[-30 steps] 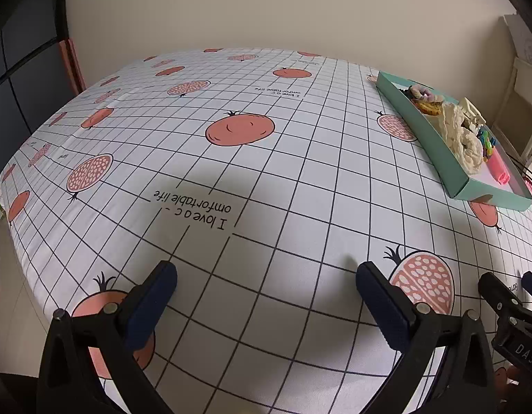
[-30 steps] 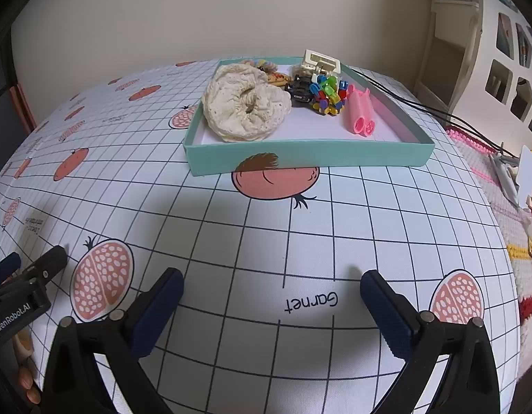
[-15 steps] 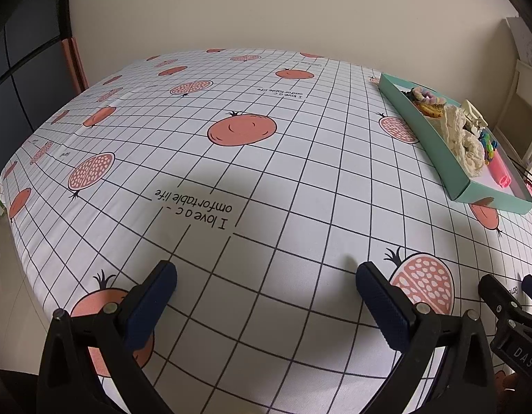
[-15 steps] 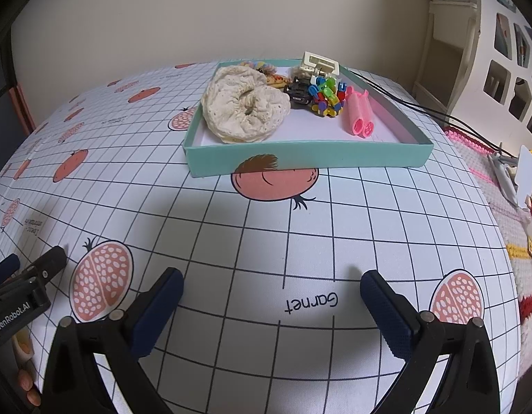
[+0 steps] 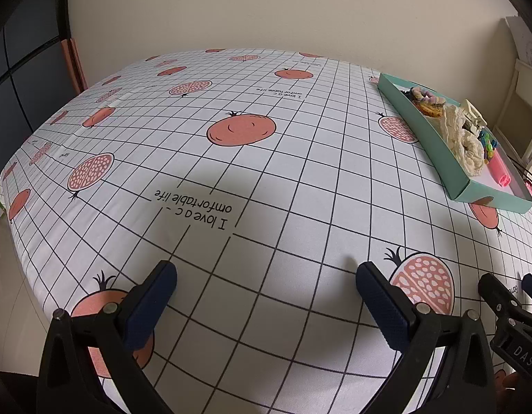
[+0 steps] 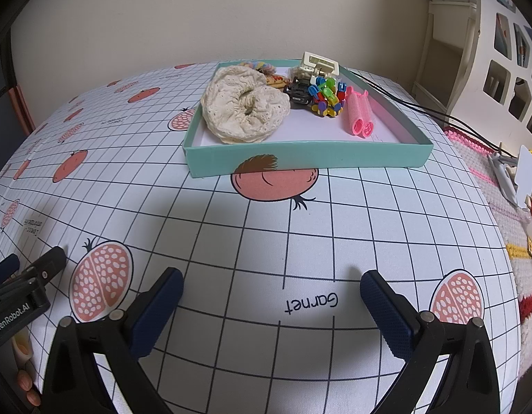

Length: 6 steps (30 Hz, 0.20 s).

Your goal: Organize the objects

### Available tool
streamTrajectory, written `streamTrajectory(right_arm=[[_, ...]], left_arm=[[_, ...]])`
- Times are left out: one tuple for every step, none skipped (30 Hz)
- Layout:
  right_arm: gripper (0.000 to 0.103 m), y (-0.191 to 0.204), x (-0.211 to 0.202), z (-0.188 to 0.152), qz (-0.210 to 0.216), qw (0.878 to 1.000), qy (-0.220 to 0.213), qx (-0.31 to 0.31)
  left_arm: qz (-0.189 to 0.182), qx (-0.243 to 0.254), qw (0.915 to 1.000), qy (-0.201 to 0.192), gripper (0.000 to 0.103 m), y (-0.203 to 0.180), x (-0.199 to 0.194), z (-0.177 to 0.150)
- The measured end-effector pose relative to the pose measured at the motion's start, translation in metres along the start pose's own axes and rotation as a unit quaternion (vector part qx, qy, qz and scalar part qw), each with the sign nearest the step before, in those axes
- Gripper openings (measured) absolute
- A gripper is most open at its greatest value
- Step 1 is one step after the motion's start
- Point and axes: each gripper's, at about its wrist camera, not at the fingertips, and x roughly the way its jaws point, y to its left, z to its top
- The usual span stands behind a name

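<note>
Teal tray (image 6: 307,158) on the gridded, fruit-print surface (image 6: 266,227), holding a cream lace scrunchie (image 6: 243,107), coloured mini clips (image 6: 326,95) and pink hair rollers (image 6: 359,115). Left claw (image 5: 266,286) and right claw (image 6: 271,289): both spread wide, empty, above the cloth, well short of the tray.

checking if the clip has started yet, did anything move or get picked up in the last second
Almost nothing. The left gripper drifted slightly, so the teal tray sits a touch further right and lower in its view. The right gripper kept its place. Both stayed with jaws wide open and empty, above the tablecloth. The cream scrunchie, pink rollers and coloured clips lie in the tray as before.
</note>
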Motion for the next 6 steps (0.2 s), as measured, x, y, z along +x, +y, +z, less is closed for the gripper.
streamTrajectory(right_arm=[[0.103, -0.0001, 0.0001, 0.0, 0.0, 1.0, 0.0, 0.0], [0.103, -0.0001, 0.0001, 0.0, 0.0, 1.0, 0.0, 0.0], [0.103, 0.0, 0.0, 0.0001, 0.0, 1.0, 0.0, 0.0], [0.103, -0.0001, 0.0001, 0.0, 0.0, 1.0, 0.0, 0.0], [0.103, 0.0, 0.0, -0.0001, 0.0, 1.0, 0.0, 0.0], [0.103, 0.0, 0.0, 0.0, 0.0, 1.0, 0.0, 0.0]], left_arm=[[0.0, 0.001, 1.0, 0.0, 0.103, 0.0003, 0.0001, 0.0], [0.0, 0.001, 1.0, 0.0, 0.103, 0.0003, 0.0, -0.0001], [0.0, 0.0, 1.0, 0.0, 0.103, 0.0002, -0.0002, -0.0003], [0.0, 0.0, 1.0, 0.0, 0.103, 0.0004, 0.0, -0.0002], [-0.001, 0.001, 1.0, 0.001, 0.103, 0.0009, 0.0001, -0.0002], [-0.001, 0.001, 1.0, 0.001, 0.103, 0.001, 0.0003, 0.0001]])
